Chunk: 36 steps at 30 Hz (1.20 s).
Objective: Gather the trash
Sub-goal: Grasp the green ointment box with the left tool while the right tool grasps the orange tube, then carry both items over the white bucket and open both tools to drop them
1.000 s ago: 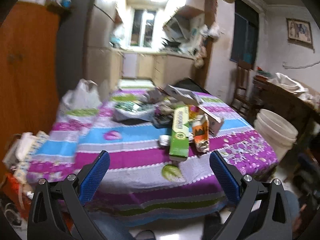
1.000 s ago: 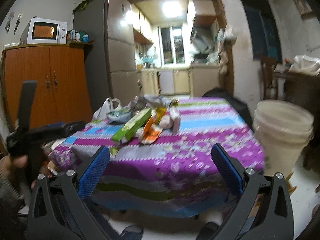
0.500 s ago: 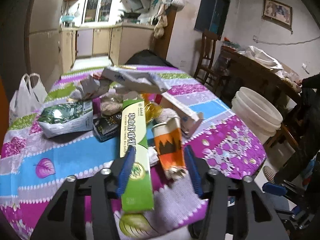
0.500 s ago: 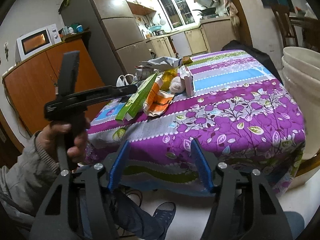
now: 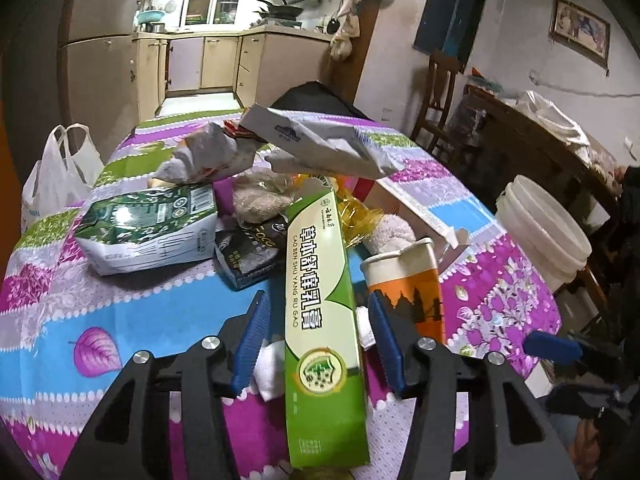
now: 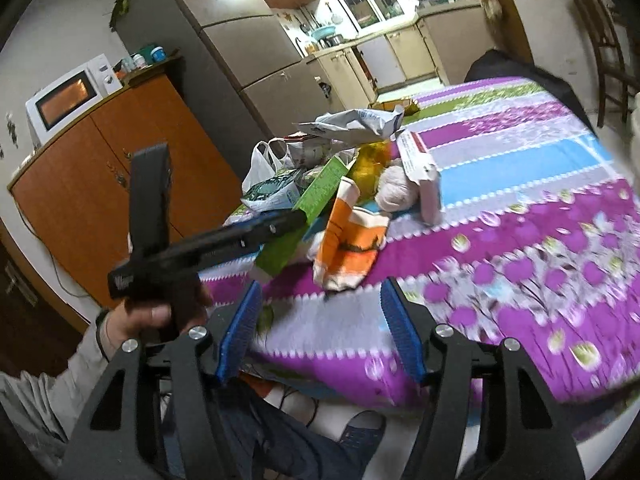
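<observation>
A heap of trash lies on the striped tablecloth (image 5: 100,312). In it are a long green toothpaste box (image 5: 320,304), a squashed orange paper cup (image 5: 408,280), a green-and-white carton (image 5: 148,228), a dark pouch (image 5: 248,252) and a grey mailer bag (image 5: 320,144). My left gripper (image 5: 318,304) straddles the green box; its jaws are opening a little and gaps show beside both pads. My right gripper (image 6: 322,288) hovers over the table's near edge, short of the orange cup (image 6: 352,240). Its jaws are closing with nothing between them.
A stack of white buckets (image 5: 544,236) stands on the floor right of the table. A white plastic bag (image 5: 56,176) hangs at the table's far left. An orange cabinet (image 6: 100,168) with a microwave (image 6: 68,100) stands left. My hand (image 6: 160,312) holds the left gripper's handle.
Both grippers have come in toward the table and their jaws have narrowed from wide open. The left one now has the green box between its fingers.
</observation>
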### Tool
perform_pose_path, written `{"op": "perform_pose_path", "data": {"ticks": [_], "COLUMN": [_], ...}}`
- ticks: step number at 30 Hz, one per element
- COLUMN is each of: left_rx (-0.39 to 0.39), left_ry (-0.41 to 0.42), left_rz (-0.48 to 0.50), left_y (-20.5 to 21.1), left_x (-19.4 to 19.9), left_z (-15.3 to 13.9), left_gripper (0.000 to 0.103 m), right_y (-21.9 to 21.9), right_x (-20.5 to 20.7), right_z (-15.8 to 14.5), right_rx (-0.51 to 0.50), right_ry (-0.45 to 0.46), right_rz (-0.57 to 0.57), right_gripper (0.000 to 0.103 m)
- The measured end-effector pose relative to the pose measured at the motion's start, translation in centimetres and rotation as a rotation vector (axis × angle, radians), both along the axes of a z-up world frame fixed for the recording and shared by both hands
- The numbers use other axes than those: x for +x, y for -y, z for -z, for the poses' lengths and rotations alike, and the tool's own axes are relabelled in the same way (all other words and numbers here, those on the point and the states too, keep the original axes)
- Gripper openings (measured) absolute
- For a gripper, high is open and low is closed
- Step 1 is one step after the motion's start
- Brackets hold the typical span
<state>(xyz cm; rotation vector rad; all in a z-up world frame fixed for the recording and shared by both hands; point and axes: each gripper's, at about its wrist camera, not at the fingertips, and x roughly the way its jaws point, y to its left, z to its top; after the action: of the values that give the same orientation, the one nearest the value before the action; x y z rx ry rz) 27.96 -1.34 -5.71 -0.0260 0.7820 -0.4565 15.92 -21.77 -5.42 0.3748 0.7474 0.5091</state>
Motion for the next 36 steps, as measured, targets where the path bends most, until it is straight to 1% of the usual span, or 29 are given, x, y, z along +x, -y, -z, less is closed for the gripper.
{"op": "perform_pose_path", "data": {"ticks": [1, 2, 4, 6, 11, 15, 18, 19, 20, 21, 22, 24, 27, 31, 33, 36], "left_rx": [-0.004, -0.017, -0.042, -0.030, -0.044, -0.043, -0.045, -0.041, -0.038, -0.032, -0.027, -0.029, -0.028, -0.055, -0.064, -0.079], "left_ry": [-0.012, -0.026, -0.034, -0.020, -0.007, 0.003, 0.012, 0.017, 0.021, 0.029, 0.036, 0.056, 0.119, 0.154, 0.186, 0.247], "left_rz": [0.001, 0.003, 0.000, 0.002, -0.014, -0.029, -0.034, -0.036, -0.038, -0.041, -0.044, -0.048, -0.050, -0.050, -0.048, -0.021], "left_y": [-0.1, -0.3, -0.9, -1.1, -2.2, -2.5, -2.7, -2.6, -2.7, -2.6, -2.5, -2.5, -2.3, -2.0, -1.4, 0.6], "left_x": [0.4, 0.7, 1.1, 1.0, 0.5, 0.2, -0.1, -0.3, -0.5, -0.8, -1.2, -2.0, -4.6, -7.1, -8.0, -8.7], "left_z": [0.2, 0.5, 0.5, 0.4, 0.6, 0.9, 0.8, 0.8, 0.8, 0.7, 0.7, 0.2, -1.1, -2.6, -3.7, -6.5], "left_gripper": [0.045, 0.036, 0.036, 0.035, 0.035, 0.035, 0.035, 0.035, 0.035, 0.035, 0.035, 0.035, 0.035, 0.035, 0.035, 0.035], "right_y": [-0.2, -0.2, -0.2, -0.2, -0.9, -2.4, -3.5, -3.8, -3.9, -4.0, -3.9, -3.9, -3.6, -2.5, -1.7, 0.3], "right_x": [0.8, 1.4, 2.6, 3.6, 5.6, 7.1, 8.2, 8.5, 8.7, 8.8, 8.7, 7.7, 5.8, 3.1, 1.8, 0.5], "right_z": [0.1, 0.3, 0.5, 0.7, 0.8, 1.1, 1.4, 1.6, 1.8, 2.0, 2.1, 1.4, 0.1, -1.6, -2.7, -5.0], "right_rx": [0.012, 0.024, 0.047, 0.056, 0.042, 0.001, -0.063, -0.095, -0.118, -0.136, -0.137, -0.158, -0.171, -0.183, -0.200, -0.220], "right_ry": [-0.017, -0.035, -0.065, -0.088, -0.114, -0.142, -0.162, -0.168, -0.167, -0.172, -0.172, -0.138, -0.077, -0.003, 0.048, 0.123], "right_rz": [-0.004, -0.007, -0.013, -0.020, -0.029, -0.030, -0.021, -0.011, -0.003, 0.005, 0.012, 0.027, 0.049, 0.095, 0.126, 0.191], "right_gripper": [0.053, 0.052, 0.047, 0.045, 0.045, 0.044, 0.037, 0.031, 0.028, 0.018, 0.014, 0.009, 0.009, 0.009, 0.009, 0.009]}}
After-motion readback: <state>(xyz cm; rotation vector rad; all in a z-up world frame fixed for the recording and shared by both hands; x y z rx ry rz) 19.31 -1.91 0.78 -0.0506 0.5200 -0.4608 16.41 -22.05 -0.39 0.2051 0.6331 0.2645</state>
